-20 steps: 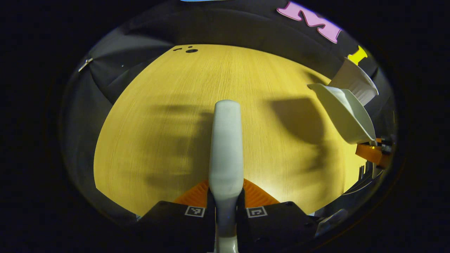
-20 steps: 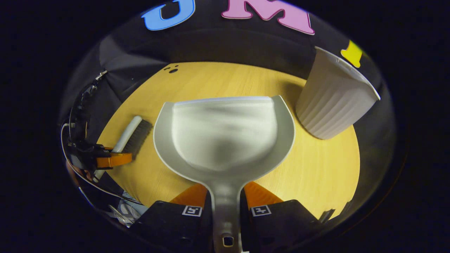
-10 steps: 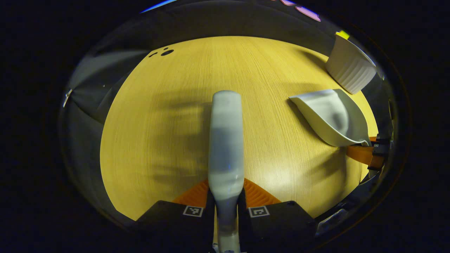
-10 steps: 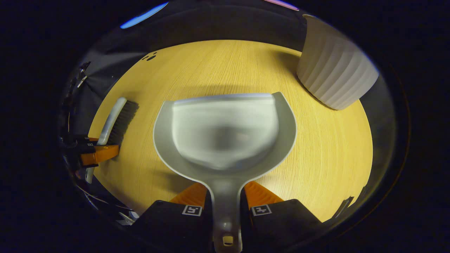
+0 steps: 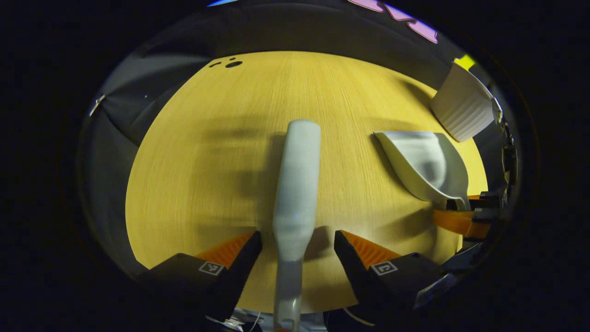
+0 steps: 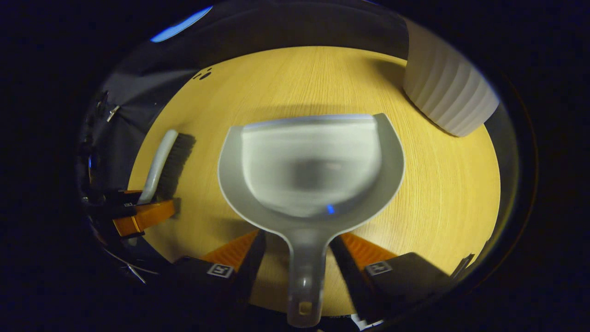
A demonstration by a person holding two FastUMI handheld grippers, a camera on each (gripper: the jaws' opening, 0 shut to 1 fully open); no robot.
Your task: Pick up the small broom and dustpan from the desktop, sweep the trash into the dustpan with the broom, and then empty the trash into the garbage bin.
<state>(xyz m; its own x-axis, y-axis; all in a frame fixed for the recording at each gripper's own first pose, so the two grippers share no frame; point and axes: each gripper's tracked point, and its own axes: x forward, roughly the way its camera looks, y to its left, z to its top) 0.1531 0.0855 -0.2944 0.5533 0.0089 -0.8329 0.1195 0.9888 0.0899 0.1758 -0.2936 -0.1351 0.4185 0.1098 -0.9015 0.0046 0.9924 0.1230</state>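
The small broom [image 5: 296,184] lies on the wooden desktop [image 5: 207,152], its pale back toward me, its handle between the spread fingers of my left gripper [image 5: 298,240], which stands open and touches nothing. The grey dustpan [image 6: 311,170] rests flat on the desktop [image 6: 442,193], its handle running down between the parted fingers of my right gripper [image 6: 297,242], also open. In the right gripper view the broom [image 6: 168,159] shows its dark bristles at left, with the left gripper [image 6: 140,216] beside its handle. In the left gripper view the dustpan [image 5: 426,163] sits at right.
A white ribbed garbage bin [image 6: 447,99] stands at the back right of the desktop, also seen as the bin [image 5: 463,110] in the left gripper view. A few small dark spots [image 5: 228,64] mark the far left edge of the table.
Both grippers have opened: the left let go of the broom's handle and the right let go of the dustpan's handle. Broom and dustpan came down onto the desktop.
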